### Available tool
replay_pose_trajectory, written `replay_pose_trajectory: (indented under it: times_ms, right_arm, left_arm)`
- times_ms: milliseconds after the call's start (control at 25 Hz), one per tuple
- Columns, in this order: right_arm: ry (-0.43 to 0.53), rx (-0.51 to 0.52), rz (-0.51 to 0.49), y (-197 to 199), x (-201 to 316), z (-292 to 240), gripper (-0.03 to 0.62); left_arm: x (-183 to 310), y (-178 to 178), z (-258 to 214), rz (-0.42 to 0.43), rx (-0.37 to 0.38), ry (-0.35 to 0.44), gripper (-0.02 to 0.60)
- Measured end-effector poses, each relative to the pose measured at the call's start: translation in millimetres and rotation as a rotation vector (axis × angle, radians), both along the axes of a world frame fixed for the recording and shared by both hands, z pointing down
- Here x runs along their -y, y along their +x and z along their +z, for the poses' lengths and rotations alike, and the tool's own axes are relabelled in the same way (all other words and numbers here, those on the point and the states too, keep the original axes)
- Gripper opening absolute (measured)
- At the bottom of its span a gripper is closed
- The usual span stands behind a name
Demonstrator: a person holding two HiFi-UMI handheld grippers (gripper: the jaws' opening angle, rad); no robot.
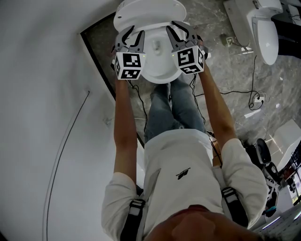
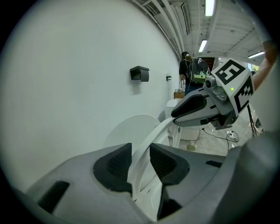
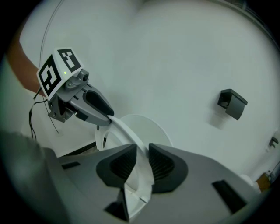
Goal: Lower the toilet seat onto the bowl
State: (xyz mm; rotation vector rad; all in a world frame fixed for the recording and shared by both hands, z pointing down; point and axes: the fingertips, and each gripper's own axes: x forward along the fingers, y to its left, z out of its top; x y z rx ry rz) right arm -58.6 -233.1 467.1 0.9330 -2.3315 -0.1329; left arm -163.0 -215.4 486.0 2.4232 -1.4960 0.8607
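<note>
Head view: the left gripper (image 1: 134,33) and right gripper (image 1: 177,27) flank the white toilet (image 1: 160,79) by the far wall, its lid (image 1: 150,12) upright. Left gripper view: ribbed dark pads pinch the smooth, curved toilet seat (image 2: 146,146), which is tilted partway up. Right gripper view: the pads appear to clamp the seat's right side. Lowering seems to be in hand; the next move calls for easing both sides down evenly.

Left hand-held gripper (image 1: 134,33) and right hand-held gripper (image 1: 175,27): grey shells, black ribbed pads; each carries a white cube (image 1: 128,65) with black square markers and a green lamp; person wears white short-sleeved T-shirt (image 1: 181,150), small black logo (image 1: 183,173) on its chest; dark buckled straps (image 1: 134,212) over its shoulders; blue jeans (image 1: 160,110) beyond its hem.
</note>
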Motion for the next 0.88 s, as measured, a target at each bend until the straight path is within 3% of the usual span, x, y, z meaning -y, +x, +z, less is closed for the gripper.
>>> replay_pose_trajectory:
  times_ms: [880]
  right_arm:
    - [-0.008, -0.012, 0.023, 12.3, -49.7, 5.3, 0.097]
  left_arm:
    - [-50.8, 13.4, 5.7, 0.045, 0.005, -0.014, 0.143]
